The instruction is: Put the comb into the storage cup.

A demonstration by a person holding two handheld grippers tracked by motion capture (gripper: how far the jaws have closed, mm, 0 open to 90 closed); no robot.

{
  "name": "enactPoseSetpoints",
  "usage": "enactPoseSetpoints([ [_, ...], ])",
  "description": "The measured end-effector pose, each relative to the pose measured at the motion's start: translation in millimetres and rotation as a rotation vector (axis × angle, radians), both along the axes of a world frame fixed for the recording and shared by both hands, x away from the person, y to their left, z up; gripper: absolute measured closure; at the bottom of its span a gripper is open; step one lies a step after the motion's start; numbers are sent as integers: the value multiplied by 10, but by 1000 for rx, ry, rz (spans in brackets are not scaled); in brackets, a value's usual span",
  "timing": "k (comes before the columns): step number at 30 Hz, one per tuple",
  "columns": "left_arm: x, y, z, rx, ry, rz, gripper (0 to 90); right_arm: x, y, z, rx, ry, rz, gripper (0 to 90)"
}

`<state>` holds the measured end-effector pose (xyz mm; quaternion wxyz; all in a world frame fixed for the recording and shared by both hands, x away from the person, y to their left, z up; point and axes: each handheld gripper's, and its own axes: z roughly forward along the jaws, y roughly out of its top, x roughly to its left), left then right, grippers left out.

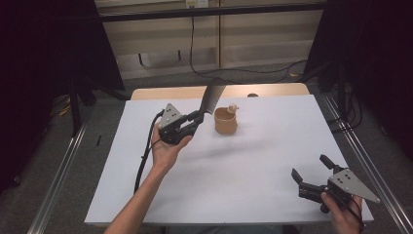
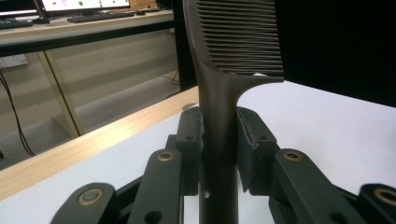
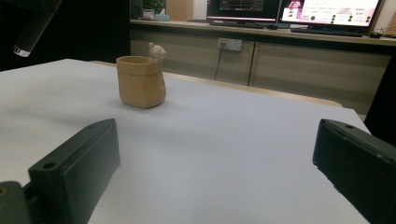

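The left tool (image 1: 198,116) is raised above the white worktop (image 1: 253,185), held in the person's left hand (image 1: 168,146), and its jaws are clamped on the handle of a dark comb (image 1: 212,97). In the left gripper view the comb (image 2: 219,126) stands up between the two black jaws, its handle pinched on both sides and its rows of fine teeth spreading to the right near the top of the picture. From the high view the comb slants up and away from the tool, with its toothed end over the far part of the worktop and just to the left of a small tan pot (image 1: 226,121). The pot stands upright on the worktop near the far middle, apart from the comb, and a small pale figure (image 1: 233,107) sits at its rim on the far right side. In the right gripper view the pot (image 3: 140,81) sits ahead and to the left, with the little figure (image 3: 157,50) perched on its edge. The right tool (image 1: 311,171) rests low near the front right corner of the worktop, held by the right hand (image 1: 341,212), its jaws spread wide apart with nothing between them. Its grey three-cornered plate (image 1: 351,184) faces upward. A black cable (image 1: 146,156) trails from the left tool down along the forearm.
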<state>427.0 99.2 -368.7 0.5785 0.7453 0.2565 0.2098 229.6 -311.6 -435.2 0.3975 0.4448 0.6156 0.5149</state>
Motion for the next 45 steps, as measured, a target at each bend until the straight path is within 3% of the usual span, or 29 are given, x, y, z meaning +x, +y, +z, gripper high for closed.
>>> enactPoseSetpoints([
  [18,242,-208,37,-23,-8,24,727,-7,-1,2,-2,1,5,1],
  [25,318,-346,69,-26,-21,6,726,-12,0,3,-2,-1,6,2],
  [39,466,-526,88,-57,-4,-11,726,-20,-9,3,-3,-3,8,1],
  [41,482,-549,109,-56,7,-33,726,-20,-12,3,-4,-4,9,1],
  [45,498,-583,148,-54,-10,-38,726,-21,-14,2,-1,-5,6,1],
])
